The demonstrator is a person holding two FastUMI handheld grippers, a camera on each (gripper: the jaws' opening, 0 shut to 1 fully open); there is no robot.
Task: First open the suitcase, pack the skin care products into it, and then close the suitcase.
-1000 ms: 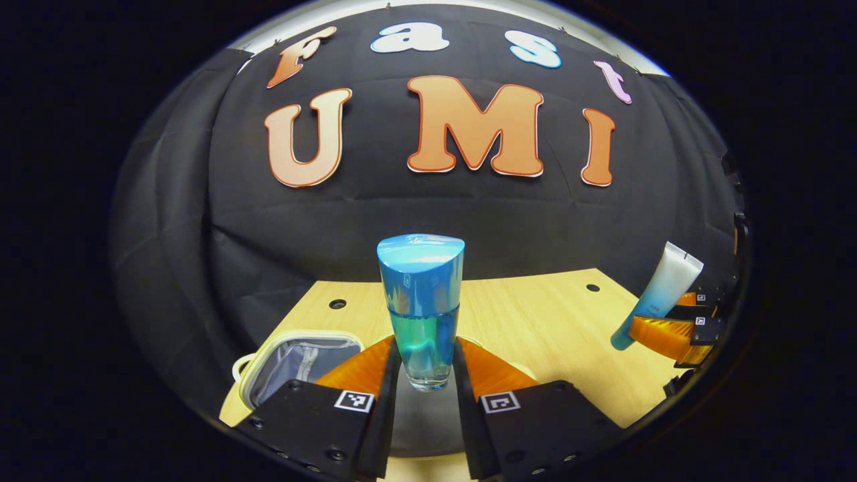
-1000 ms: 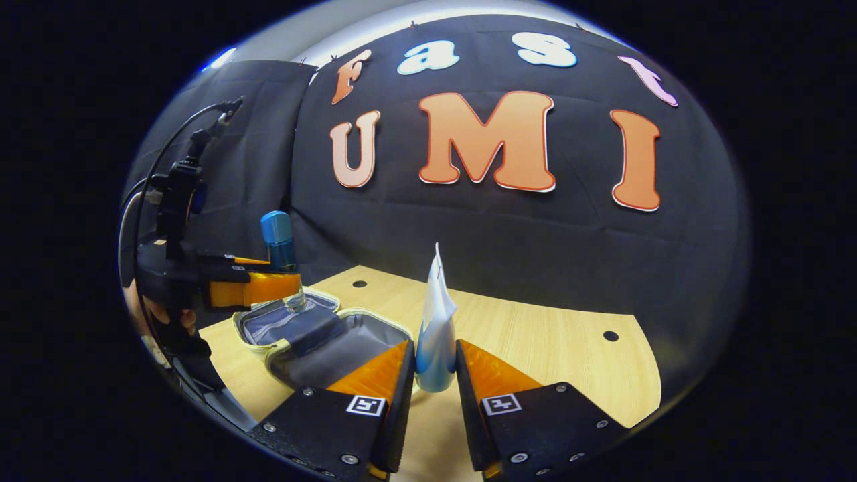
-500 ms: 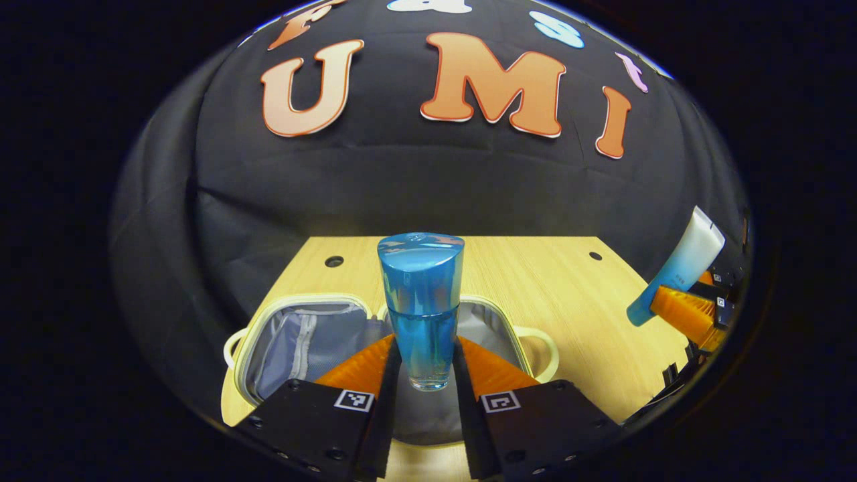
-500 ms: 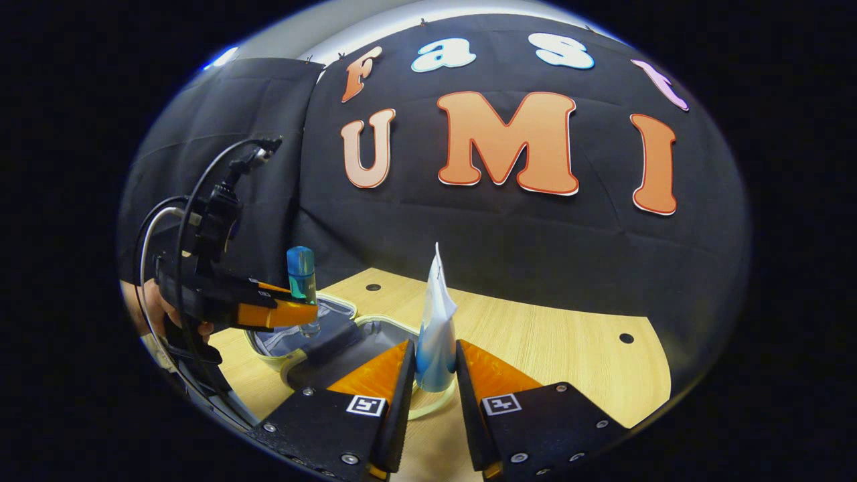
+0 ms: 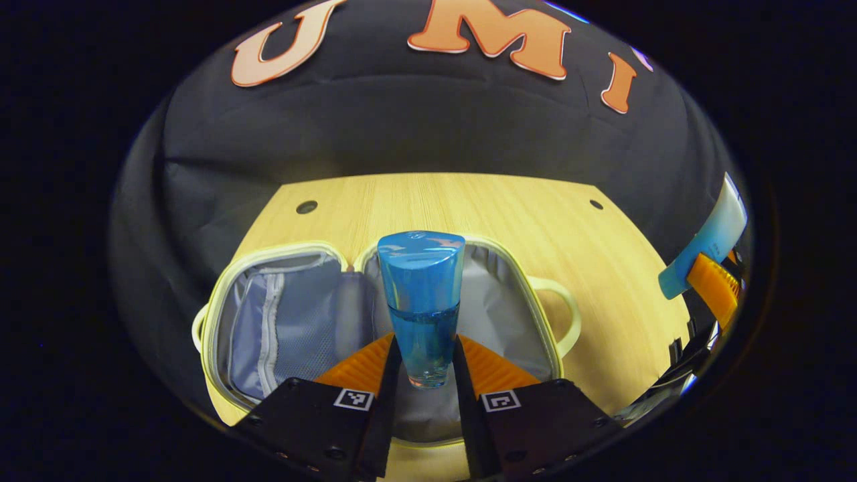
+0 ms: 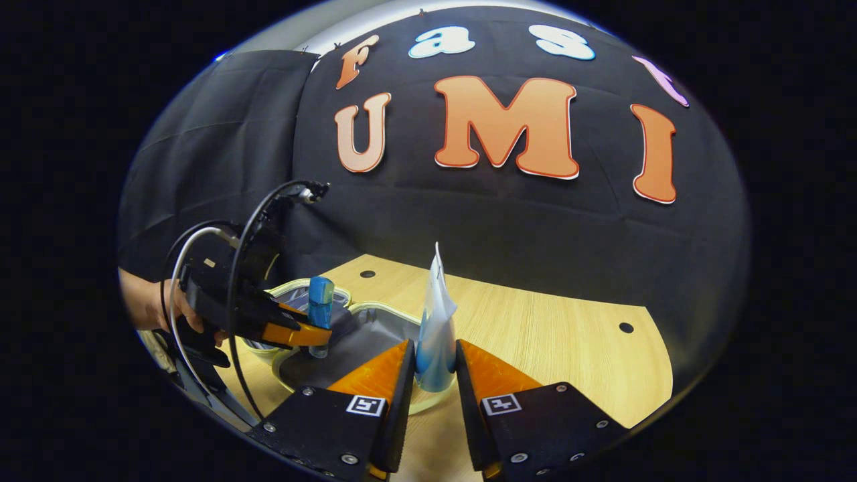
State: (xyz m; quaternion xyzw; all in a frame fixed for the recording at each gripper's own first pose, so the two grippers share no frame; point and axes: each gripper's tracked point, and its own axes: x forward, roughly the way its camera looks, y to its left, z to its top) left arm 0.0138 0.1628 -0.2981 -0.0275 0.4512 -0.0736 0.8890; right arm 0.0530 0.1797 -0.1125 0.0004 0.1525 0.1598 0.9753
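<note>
left gripper (image 5: 425, 365) clenched on a blue bottle (image 5: 422, 294), both fingers pressing its clear lower part, bottle upright with the blue cap on top. it hangs over the open suitcase (image 5: 294, 321), above the right half near the hinge line. suitcase lies flat on the wooden worktop (image 5: 469, 207), both halves spread, pale yellow rim, grey lining; left half has a zipped mesh panel, right half has a pale handle (image 5: 566, 318) sticking out on its right side. cannot tell if the bottle base touches the lining. two dark holes in the worktop near the far corners.

at the right edge of the left gripper view the right gripper (image 5: 713, 288) shows partly, holding a white-to-blue tube (image 5: 710, 237) tilted, well apart from the suitcase.

right gripper view: right gripper (image 6: 432, 375) clenched on the tube (image 6: 435, 328), fingers pressing on the blue lower end, flat crimped white end pointing up. tube is held above the near rim of the suitcase (image 6: 348, 338), roughly over its right-hand edge; contact with the case cannot be told. farther left the left gripper (image 6: 304, 333) with the blue bottle (image 6: 320, 311) sits over the case interior, a hand (image 6: 150, 308) behind it gripping the handle, black and white cables (image 6: 234, 268) looping up off the device. bare worktop (image 6: 569, 348) stretches to the right of the tube.

no product lies inside the suitcase; both are held in the grippers.
</note>
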